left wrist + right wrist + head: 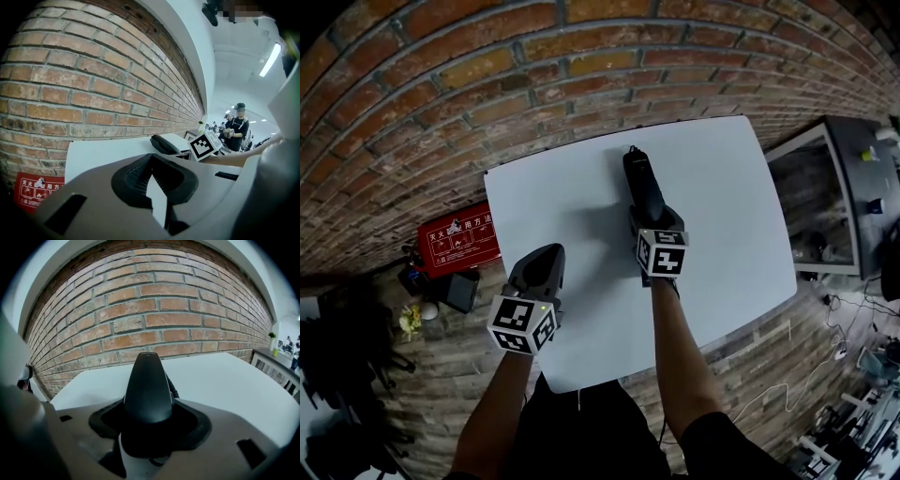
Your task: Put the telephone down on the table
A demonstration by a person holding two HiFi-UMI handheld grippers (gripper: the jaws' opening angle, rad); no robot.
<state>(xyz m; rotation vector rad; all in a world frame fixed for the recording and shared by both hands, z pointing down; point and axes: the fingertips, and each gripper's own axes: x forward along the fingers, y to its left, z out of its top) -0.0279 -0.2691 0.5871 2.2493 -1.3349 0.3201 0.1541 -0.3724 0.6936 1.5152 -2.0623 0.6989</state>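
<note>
One step appears outstanding: the right gripper (648, 214) is clamped on the black telephone (642, 183), held over the middle of the white table (736, 220) and seemingly not yet resting on it, while the left gripper (547, 255), jaws together and empty, hangs at the near-left edge.

The telephone (147, 385) is of black plastic, smooth, with a soft shine. The table (731, 216) has a white, smooth, matt top. The left gripper (151, 164) has a grey matt plastic shell; its pads (133, 176) are black and ribbed. The brick wall (487, 84) is rough.
</note>
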